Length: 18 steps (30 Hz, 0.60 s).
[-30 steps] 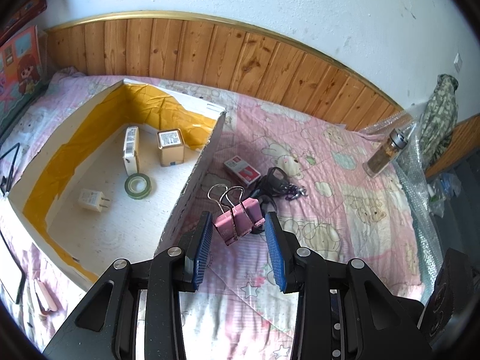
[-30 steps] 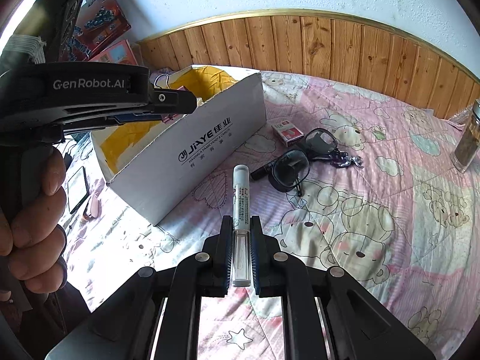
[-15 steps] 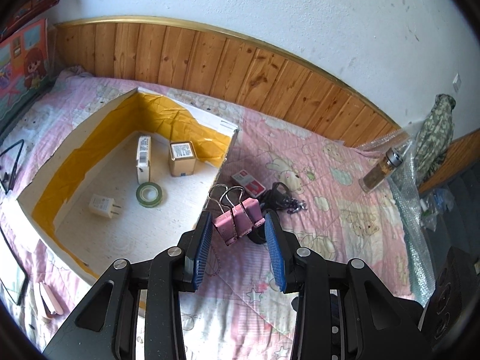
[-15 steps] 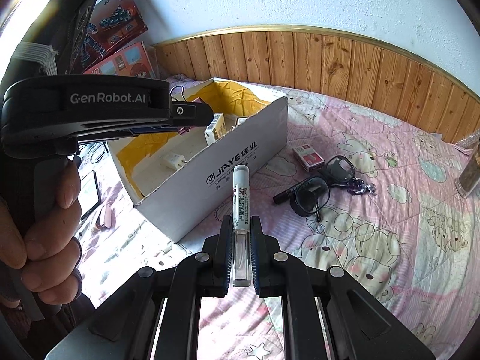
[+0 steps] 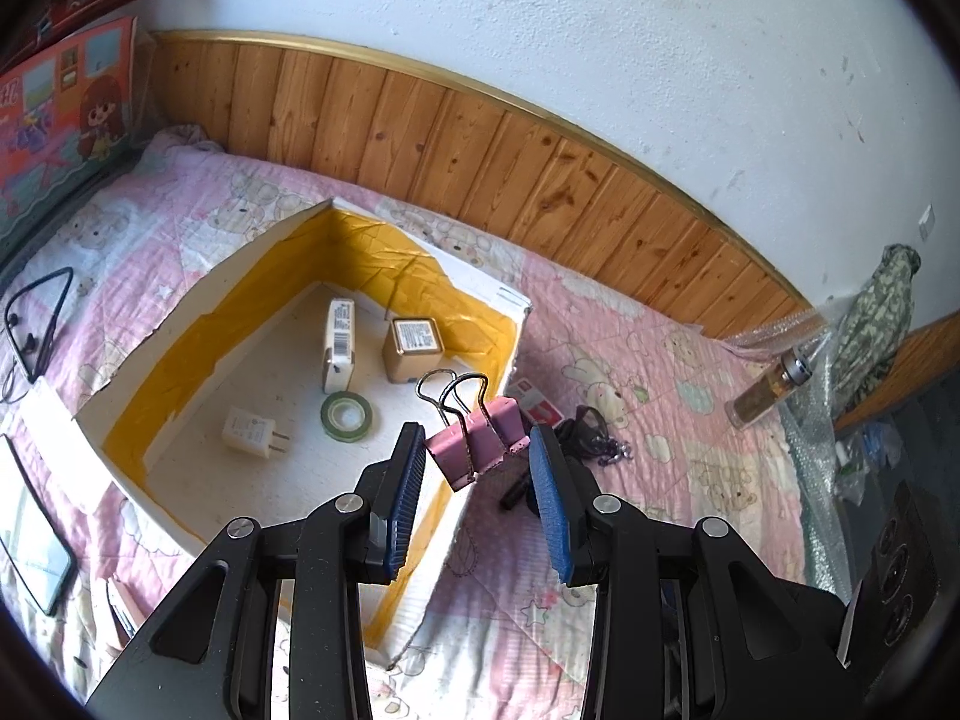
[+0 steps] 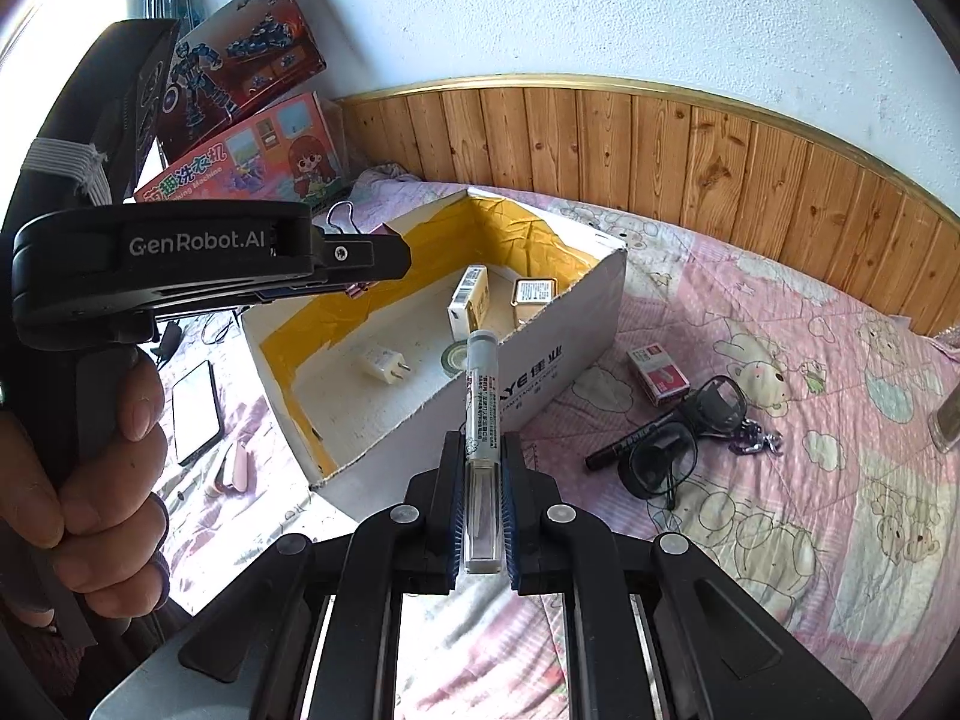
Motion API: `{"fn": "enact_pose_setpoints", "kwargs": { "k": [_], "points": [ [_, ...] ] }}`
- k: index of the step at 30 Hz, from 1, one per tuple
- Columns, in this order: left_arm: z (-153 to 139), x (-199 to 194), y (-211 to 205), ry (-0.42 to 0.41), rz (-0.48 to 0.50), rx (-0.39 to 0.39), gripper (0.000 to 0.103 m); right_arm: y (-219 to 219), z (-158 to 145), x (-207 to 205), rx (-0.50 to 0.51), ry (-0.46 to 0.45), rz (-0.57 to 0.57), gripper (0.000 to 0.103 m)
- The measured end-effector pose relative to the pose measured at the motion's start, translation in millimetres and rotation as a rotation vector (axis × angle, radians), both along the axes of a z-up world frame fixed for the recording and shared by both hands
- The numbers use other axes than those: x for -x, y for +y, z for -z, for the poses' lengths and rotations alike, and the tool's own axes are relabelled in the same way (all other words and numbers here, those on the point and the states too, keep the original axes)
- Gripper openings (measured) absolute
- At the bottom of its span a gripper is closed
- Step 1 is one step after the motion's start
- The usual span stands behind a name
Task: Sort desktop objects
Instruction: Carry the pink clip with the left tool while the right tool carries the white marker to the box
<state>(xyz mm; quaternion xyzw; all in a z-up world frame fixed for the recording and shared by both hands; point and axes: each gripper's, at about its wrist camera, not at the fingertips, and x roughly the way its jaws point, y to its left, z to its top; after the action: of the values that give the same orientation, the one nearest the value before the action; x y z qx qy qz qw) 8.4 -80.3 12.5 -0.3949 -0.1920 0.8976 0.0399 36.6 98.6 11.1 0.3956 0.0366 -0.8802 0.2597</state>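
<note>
Left gripper [image 5: 477,450] – marked "GenRobot.AI" – pinches 2 pink binder clips [image 5: 477,441]; right gripper [image 6: 480,450] clamps a white pen [image 6: 482,414].

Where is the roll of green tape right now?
The green tape lies flat inside the white box, between the white plug and the two small cartons.

"GenRobot.AI" in white on left gripper [image 6: 354,252] body. Box [image 6: 564,354] side: "YE" plus Chinese characters, partly hidden behind pen [image 6: 482,414]. Pen label has small red/black print, unreadable. Toy carton [image 6: 240,162]: Chinese title and "ning Machine". Barcode labels on small boxes [image 5: 340,330] inside, unreadable.
</note>
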Motion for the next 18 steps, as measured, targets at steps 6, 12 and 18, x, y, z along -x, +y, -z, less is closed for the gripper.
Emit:
{"fn": "enact_pose_setpoints", "kwargs": {
  "k": [6,12,18],
  "points": [
    [-2,4,-16,0.003,-0.012,-0.010,0.037,-17,-7,13,-0.006,0.010,-0.023,0.012],
    [-1,10,-33,-0.005,-0.024,-0.010,0.037,-33,-14,27,-0.014,0.023,-0.048,0.012],
    [7,18,-52,-0.032,-0.046,-0.007,0.037,-46,-15,45,-0.012,0.016,-0.062,0.012]
  ]
}}
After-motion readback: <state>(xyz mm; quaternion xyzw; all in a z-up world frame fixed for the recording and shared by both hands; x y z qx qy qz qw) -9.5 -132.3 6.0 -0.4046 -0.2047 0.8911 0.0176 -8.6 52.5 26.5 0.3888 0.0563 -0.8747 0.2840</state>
